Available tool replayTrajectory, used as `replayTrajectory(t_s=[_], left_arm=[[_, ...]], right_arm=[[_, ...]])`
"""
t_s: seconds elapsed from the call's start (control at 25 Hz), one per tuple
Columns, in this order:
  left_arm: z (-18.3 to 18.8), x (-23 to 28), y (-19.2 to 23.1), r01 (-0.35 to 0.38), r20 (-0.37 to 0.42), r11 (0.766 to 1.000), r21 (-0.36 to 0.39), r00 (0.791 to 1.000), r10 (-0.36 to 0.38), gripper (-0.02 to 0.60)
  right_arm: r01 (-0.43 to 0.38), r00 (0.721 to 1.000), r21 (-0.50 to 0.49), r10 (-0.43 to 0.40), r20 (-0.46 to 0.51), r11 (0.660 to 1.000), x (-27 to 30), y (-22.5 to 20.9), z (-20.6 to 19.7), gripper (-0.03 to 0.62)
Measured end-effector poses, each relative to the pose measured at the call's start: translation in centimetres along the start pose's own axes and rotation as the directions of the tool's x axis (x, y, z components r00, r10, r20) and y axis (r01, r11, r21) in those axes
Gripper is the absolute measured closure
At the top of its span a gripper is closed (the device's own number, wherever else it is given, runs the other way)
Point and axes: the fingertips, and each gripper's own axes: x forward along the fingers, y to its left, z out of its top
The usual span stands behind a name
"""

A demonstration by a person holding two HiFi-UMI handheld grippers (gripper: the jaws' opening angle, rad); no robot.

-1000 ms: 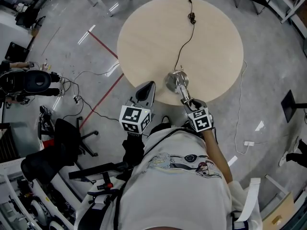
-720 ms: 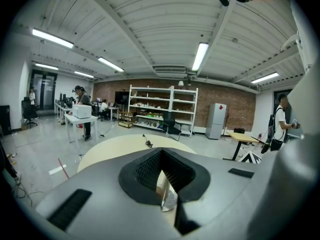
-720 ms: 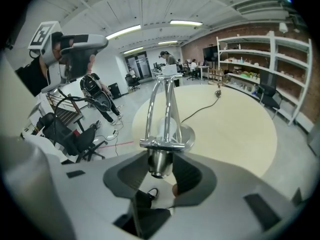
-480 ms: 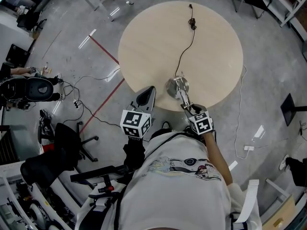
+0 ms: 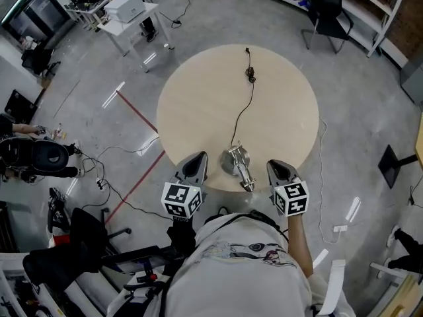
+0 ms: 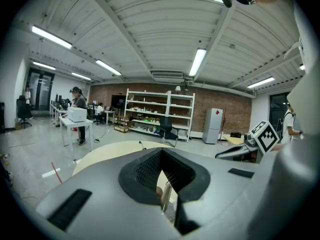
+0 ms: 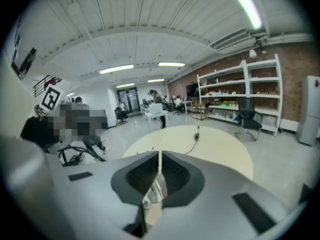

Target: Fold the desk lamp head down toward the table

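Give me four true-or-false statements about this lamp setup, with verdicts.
1. The lamp stands by the table's near edge, between the left gripper and the right gripper. True.
2. The cable's plug lies on the floor. False: it lies on the table's far side.
3. The right gripper grips the lamp. False: it is apart from it; its jaws have just closed on nothing.
4. A black chair stands beyond the table. True.

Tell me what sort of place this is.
Most likely a lab or workshop in an industrial hall: bare concrete floor with loose cables, open shelving against a brick wall, and strip lights on the ceiling.
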Motion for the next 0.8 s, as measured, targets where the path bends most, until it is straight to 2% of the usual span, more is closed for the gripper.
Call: replayTrajectory(t_s=[0.12, 0.32, 0.8], left_arm=[[1.0, 0.7, -0.4, 0.020, 0.017, 1.000, 0.015, 1.000, -0.020, 0.581], [2.0, 1.3, -1.2, 0.038, 0.032, 0.999, 0.025, 0.999, -0.039, 0.581], [3.1, 2.3, -2.4, 0.065, 0.054, 0.997, 0.042, 0.996, -0.067, 0.581]], right_arm=[[0.032, 0.993, -0.011, -0.031, 0.112, 0.999, -1.5, -0.4, 4.5, 0.588], [0.050, 0.976, -0.023, -0.044, 0.212, 0.998, -4.1, -0.2, 8.0, 0.588], [0.064, 0.959, -0.033, -0.053, 0.278, 0.997, -5.5, -0.4, 10.1, 0.588]])
